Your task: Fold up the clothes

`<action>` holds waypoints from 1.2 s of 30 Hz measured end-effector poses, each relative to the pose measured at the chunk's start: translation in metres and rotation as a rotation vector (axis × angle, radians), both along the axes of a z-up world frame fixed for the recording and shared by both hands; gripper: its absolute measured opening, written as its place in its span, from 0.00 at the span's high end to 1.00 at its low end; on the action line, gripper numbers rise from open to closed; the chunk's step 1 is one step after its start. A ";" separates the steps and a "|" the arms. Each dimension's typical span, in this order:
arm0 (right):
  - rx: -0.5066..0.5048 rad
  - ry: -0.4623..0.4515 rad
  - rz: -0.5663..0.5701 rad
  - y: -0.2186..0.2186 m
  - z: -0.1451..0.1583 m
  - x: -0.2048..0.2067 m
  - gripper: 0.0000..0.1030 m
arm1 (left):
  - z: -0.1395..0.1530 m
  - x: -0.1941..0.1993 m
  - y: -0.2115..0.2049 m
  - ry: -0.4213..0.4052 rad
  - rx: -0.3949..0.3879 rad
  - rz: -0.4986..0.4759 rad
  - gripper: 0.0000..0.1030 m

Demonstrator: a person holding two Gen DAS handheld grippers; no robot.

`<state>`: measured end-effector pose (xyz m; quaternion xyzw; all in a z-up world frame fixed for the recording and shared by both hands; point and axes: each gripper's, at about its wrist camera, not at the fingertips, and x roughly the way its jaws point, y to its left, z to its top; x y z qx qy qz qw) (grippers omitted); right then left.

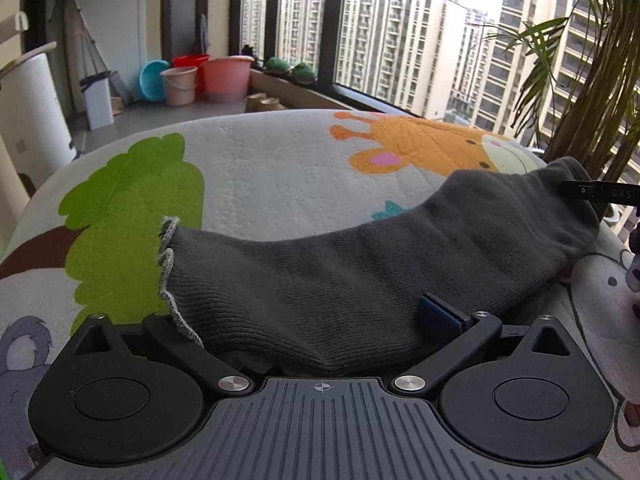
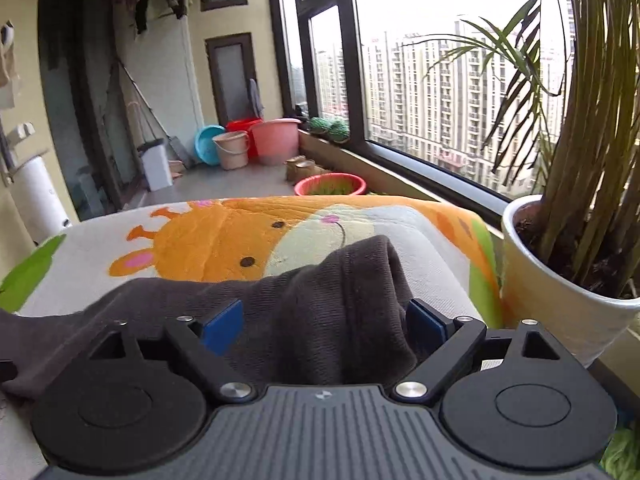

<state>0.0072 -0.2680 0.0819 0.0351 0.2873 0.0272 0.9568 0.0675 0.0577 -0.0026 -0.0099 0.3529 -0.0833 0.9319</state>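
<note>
A dark grey ribbed sock [image 1: 360, 264] lies stretched across a cartoon-print mat [image 1: 272, 168], its pale frilled cuff [image 1: 168, 264] at the left. My left gripper [image 1: 304, 320] is open wide with the cuff end of the sock lying between its fingers. Its right blue pad [image 1: 440, 316] stands clear, and the left finger is partly under the cuff's edge. In the right wrist view the sock's other end [image 2: 328, 292] bunches up between the blue pads [image 2: 222, 320] of my right gripper [image 2: 324, 320], which is open. A black tip of that gripper [image 1: 592, 192] shows beside the sock's far end.
A white pot with a palm [image 2: 560, 300] stands close to the mat's right edge. Beyond the mat are a red basin [image 2: 332, 186], pink and blue buckets [image 1: 224, 76], a white bin [image 1: 98, 100] and the window sill [image 1: 304, 92].
</note>
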 end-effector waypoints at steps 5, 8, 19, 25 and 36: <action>-0.005 0.056 -0.022 -0.005 -0.011 0.007 0.17 | -0.001 -0.001 -0.005 -0.011 0.016 0.043 0.04; 0.009 0.069 -0.009 -0.009 -0.010 0.000 0.47 | 0.004 -0.007 0.003 -0.027 -0.030 0.050 0.44; 0.190 0.168 0.214 -0.027 0.005 -0.112 0.66 | 0.019 -0.092 0.046 0.012 -0.113 0.036 0.69; 0.099 0.127 0.186 -0.042 0.023 -0.167 0.60 | 0.035 -0.121 0.069 -0.003 -0.173 0.099 0.61; -0.006 0.128 0.201 -0.033 0.026 -0.175 0.88 | 0.032 -0.100 0.062 0.063 -0.124 0.074 0.67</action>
